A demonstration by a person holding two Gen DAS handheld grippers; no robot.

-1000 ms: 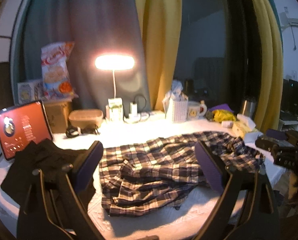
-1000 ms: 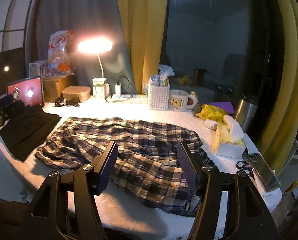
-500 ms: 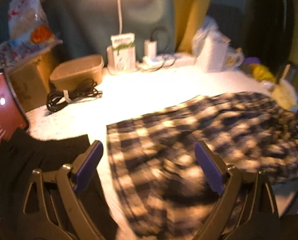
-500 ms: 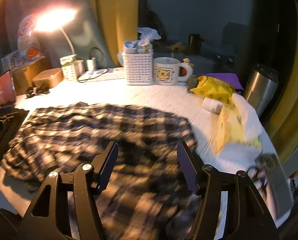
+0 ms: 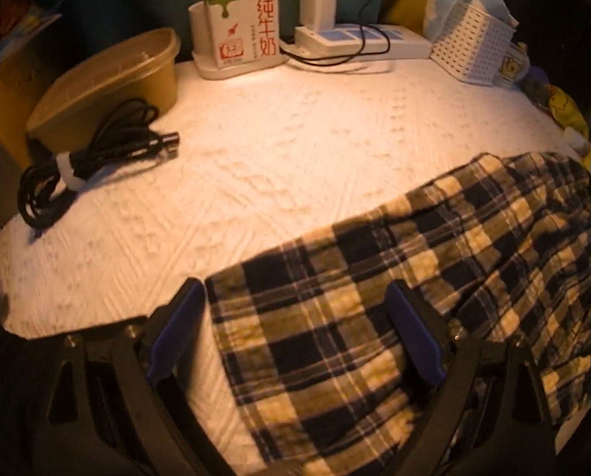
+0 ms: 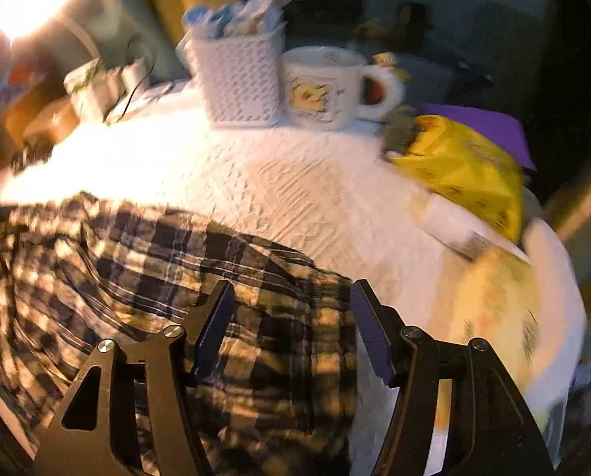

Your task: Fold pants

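Your left gripper (image 5: pixel 295 333) is tipped steeply downward with its jaws spread wide, the two blue-padded fingers (image 5: pixel 176 335) standing well apart and nothing pinched between them. Your right gripper (image 6: pixel 289 329) is angled down in much the same way, jaws also wide and gripping nothing (its view is smeared by blur, so finer detail is hard to read). Neither of your hands shows in either view.

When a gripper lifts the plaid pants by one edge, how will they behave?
The plaid pants lie wrinkled and flat on the white cloth, so they are probably floppy and will drape. The thin fabric seems light. Bunched folds may drag along.
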